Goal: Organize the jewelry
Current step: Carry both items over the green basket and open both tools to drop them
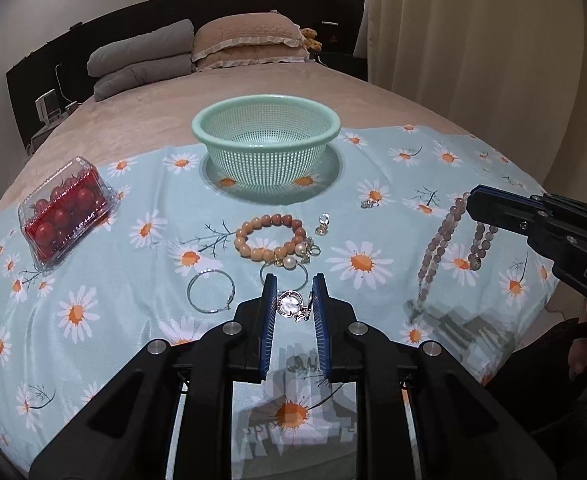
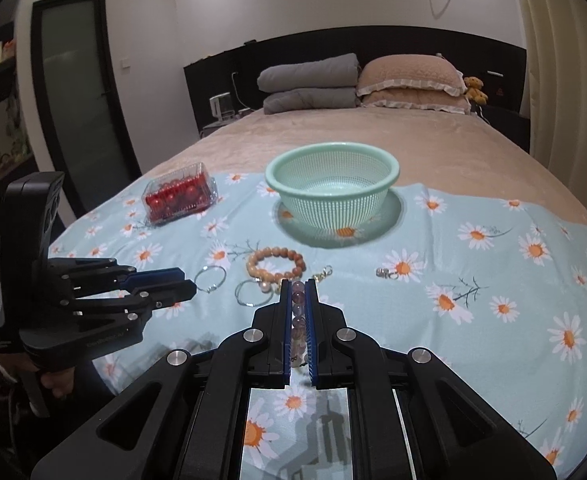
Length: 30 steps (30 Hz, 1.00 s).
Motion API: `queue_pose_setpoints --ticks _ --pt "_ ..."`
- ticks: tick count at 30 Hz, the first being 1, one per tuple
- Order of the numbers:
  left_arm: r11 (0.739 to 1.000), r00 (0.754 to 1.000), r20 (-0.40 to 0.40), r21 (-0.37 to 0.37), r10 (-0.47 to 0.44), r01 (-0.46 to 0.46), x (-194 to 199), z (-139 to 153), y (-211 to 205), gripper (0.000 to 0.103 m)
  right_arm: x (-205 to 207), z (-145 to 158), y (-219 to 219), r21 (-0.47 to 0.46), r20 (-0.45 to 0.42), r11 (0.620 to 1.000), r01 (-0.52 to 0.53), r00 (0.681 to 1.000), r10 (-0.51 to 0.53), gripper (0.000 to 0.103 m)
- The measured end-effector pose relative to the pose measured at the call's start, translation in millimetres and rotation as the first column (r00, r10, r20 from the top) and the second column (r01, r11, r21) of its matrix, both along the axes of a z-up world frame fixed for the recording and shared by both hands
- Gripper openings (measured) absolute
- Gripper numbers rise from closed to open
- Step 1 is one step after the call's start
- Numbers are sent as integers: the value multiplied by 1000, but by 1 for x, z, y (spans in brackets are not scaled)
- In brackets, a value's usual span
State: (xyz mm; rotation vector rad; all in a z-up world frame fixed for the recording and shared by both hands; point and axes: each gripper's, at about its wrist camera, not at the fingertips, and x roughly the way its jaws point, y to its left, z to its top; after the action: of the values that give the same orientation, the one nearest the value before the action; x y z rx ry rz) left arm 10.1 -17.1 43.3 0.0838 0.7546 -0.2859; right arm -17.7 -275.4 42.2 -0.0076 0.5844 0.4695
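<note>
My left gripper is shut on a round silver pendant and holds it over the daisy cloth. My right gripper is shut on a purple bead necklace; in the left wrist view the necklace hangs from it down to the cloth. A mint basket stands empty behind. On the cloth lie an orange bead bracelet, two silver hoop earrings, a small clear charm and a small silver piece.
A clear box of red cherry tomatoes sits at the cloth's left. The cloth covers the foot of a beige bed, with pillows at the headboard. Curtains hang on the right, a dark door on the left.
</note>
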Motion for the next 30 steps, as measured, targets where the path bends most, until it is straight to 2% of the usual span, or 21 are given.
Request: queue_pose_setpoints --ticks 6,10,15,23,27,30 --pt "1000 1000 26 -21 16 -15 23 36 6 18 16 42 7 5 75 1000 -22 997 22 6" --pt "999 998 49 -20 28 -27 47 57 9 18 41 69 11 25 116 1000 -20 993 17 6" --pt "999 998 49 -14 33 -32 87 68 10 18 81 88 16 47 129 999 -18 992 12 6" --pt "999 998 48 -19 39 -38 158 75 8 18 151 90 26 71 117 997 -16 993 7 6" --pt "1000 999 31 19 17 -17 191 60 0 18 179 73 33 59 105 998 -27 994 20 6" --pt "1000 1000 -19 1 25 -25 209 45 0 18 193 56 32 61 83 998 -13 997 7 6"
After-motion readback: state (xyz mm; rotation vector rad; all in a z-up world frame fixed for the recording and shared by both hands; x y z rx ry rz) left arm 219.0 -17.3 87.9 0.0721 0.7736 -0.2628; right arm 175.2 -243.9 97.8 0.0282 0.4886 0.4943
